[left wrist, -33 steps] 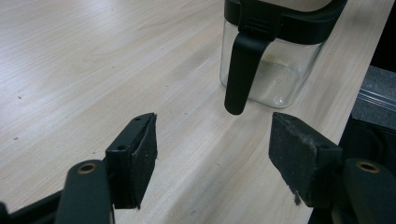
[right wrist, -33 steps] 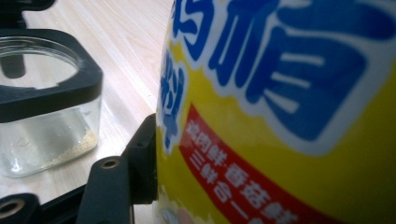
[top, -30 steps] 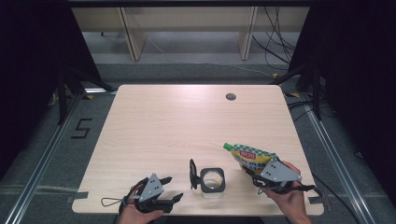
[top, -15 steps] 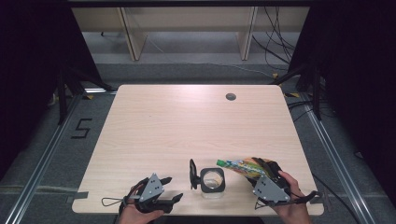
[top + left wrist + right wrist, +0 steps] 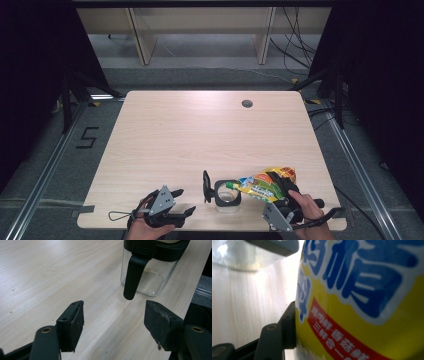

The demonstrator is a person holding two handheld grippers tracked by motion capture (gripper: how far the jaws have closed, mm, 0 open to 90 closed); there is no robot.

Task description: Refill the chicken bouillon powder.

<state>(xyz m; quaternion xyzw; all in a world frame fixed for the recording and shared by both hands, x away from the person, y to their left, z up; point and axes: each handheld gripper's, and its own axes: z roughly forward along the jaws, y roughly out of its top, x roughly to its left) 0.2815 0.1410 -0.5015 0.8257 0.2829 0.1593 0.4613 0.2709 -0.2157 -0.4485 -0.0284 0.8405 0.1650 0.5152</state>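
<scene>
A clear glass jar (image 5: 228, 198) with a black rim and a black handle (image 5: 206, 186) stands near the table's front edge. Its handle (image 5: 133, 272) hangs just beyond my left gripper (image 5: 113, 322), which is open with bare table between its jaws. In the high view the left gripper (image 5: 172, 207) rests left of the jar. My right gripper (image 5: 280, 200) is shut on a yellow snack bag (image 5: 262, 184) with blue and red lettering, tilted so its green end points over the jar's mouth. The bag (image 5: 362, 305) hides one jaw in the right gripper view.
The wooden table (image 5: 200, 130) has a small round cable hole (image 5: 247, 103) at its far right. Dark floor with rails surrounds the table, and wooden shelf legs stand behind it. A "5" is marked on the floor (image 5: 88, 137) at the left.
My right gripper has swung the snack bag leftward and tipped it down toward the jar's opening. The left gripper has stayed in place.
</scene>
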